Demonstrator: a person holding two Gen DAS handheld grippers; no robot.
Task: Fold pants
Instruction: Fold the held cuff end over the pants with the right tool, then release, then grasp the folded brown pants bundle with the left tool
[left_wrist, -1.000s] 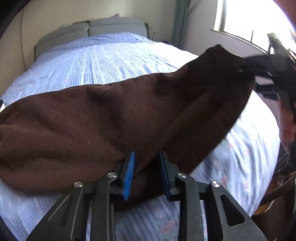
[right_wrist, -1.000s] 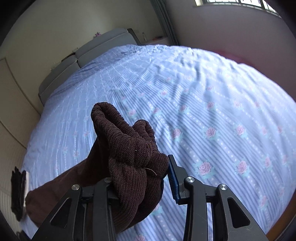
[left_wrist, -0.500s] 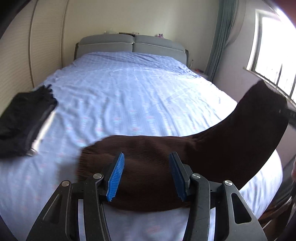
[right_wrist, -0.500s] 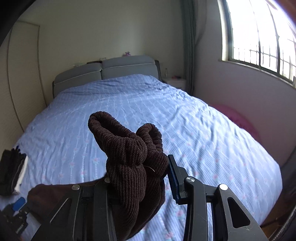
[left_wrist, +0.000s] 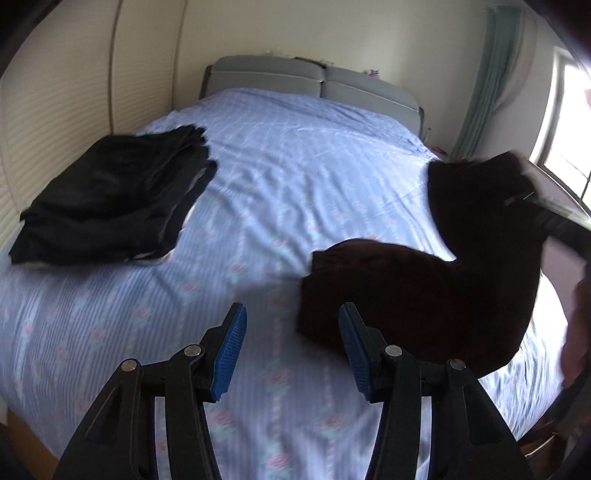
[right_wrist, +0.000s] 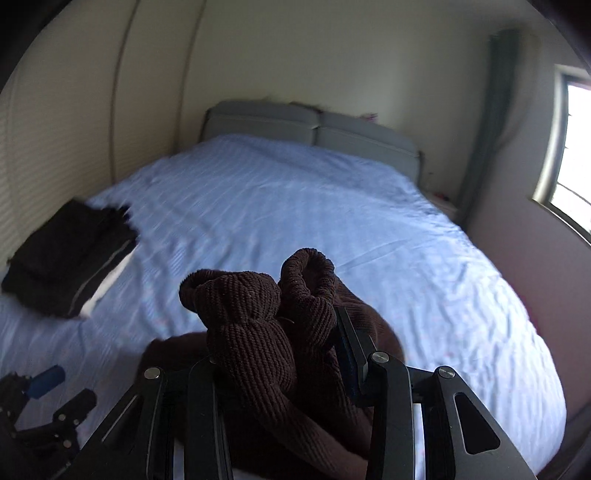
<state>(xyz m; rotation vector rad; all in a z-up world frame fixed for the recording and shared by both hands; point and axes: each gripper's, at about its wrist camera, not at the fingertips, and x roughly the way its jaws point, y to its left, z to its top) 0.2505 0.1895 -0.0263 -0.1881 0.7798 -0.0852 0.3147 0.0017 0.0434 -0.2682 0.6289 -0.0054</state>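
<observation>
The brown knit pants (left_wrist: 424, 291) lie folded over on the blue floral bed (left_wrist: 280, 192), with one end lifted at the right. My left gripper (left_wrist: 291, 347) is open and empty, just left of the pants' near edge. My right gripper (right_wrist: 277, 343) is shut on a bunched end of the brown pants (right_wrist: 258, 321) and holds it above the bed. The right gripper also shows at the right edge of the left wrist view (left_wrist: 546, 210), blurred. The left gripper shows at the lower left of the right wrist view (right_wrist: 40, 395).
A folded black garment (left_wrist: 110, 199) lies on the bed's left side, also in the right wrist view (right_wrist: 66, 262). A grey headboard (left_wrist: 306, 81) stands at the far end. A window (right_wrist: 572, 147) is on the right wall. The bed's near edge is just below me.
My left gripper has let go of the brown pants, opened wide and moved left and back. My right gripper keeps its hold and has swung the bunched end over the bed.
</observation>
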